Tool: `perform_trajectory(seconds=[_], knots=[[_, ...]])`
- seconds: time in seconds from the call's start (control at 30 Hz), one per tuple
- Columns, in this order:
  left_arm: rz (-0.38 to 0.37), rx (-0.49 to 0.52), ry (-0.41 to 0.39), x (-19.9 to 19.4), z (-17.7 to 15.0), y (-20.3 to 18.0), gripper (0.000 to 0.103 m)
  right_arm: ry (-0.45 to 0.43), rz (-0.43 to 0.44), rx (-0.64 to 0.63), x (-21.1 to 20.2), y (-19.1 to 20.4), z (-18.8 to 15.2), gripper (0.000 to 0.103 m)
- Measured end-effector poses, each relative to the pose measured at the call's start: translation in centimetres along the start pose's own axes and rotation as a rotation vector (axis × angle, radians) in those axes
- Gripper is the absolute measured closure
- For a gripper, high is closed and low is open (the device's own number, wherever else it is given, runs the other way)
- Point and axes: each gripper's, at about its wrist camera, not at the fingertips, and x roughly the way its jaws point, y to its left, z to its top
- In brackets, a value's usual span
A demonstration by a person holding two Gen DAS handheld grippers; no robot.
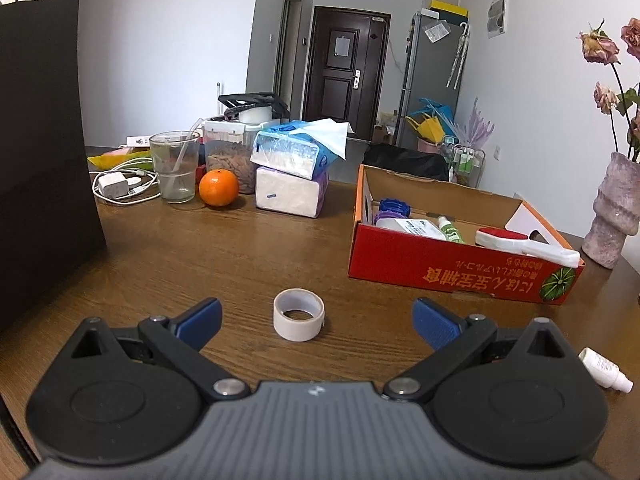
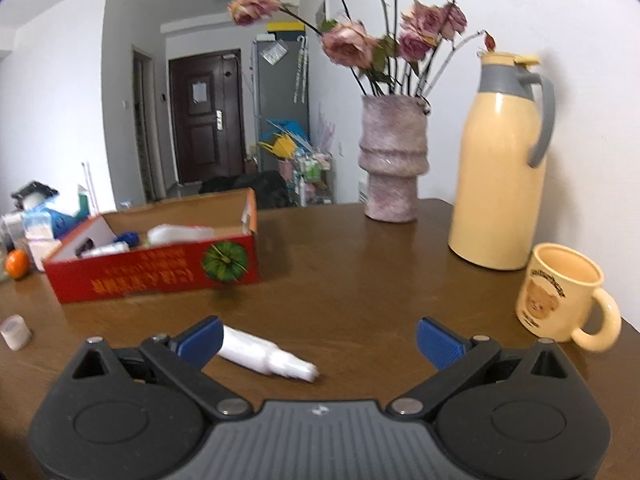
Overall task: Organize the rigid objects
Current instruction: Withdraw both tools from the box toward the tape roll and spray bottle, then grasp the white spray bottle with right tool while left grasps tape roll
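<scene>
A white roll of tape (image 1: 298, 314) lies on the wooden table between the fingers of my open left gripper (image 1: 318, 322), nearer the left one. It also shows at the far left of the right wrist view (image 2: 15, 332). A small white spray bottle (image 2: 267, 354) lies on its side between the fingers of my open right gripper (image 2: 320, 344), close to the left finger (image 2: 202, 340). The same bottle shows at the right edge of the left wrist view (image 1: 605, 369). A red cardboard box (image 1: 452, 270) (image 2: 160, 276) holds bottles and a red-and-white brush (image 1: 520, 240).
An orange (image 1: 219, 187), a glass (image 1: 175, 166), tissue packs (image 1: 290, 182) and a charger (image 1: 114, 184) sit at the back left. A dark panel (image 1: 40, 140) stands at left. A vase of flowers (image 2: 392, 160), a cream thermos (image 2: 500, 168) and a mug (image 2: 560, 292) stand at right.
</scene>
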Motion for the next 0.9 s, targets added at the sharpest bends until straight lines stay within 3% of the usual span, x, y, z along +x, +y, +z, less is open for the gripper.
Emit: perform_trajectory(seconds=[0.17, 0.43, 0.73, 0.9], knots=[[0.000, 0.017, 0.007, 0.2, -0.3, -0.4, 0.000, 0.030, 0.000, -0.020, 1.4, 0.1, -0.7, 0.000], [-0.004, 0.024, 0.028, 0.7, -0.5, -0.6, 0.000, 0.100, -0.005, -0.157, 4.9, 2.7, -0.7, 0.000], [-0.014, 0.023, 0.035, 0.8, -0.6, -0.5, 0.000, 0.169, -0.048, 0.043, 7.8, 5.1, -0.6, 0.000], [-0.030, 0.023, 0.045, 1.0, -0.6, -0.3, 0.000, 0.172, -0.135, 0.096, 9.6, 7.2, -0.3, 0.000]])
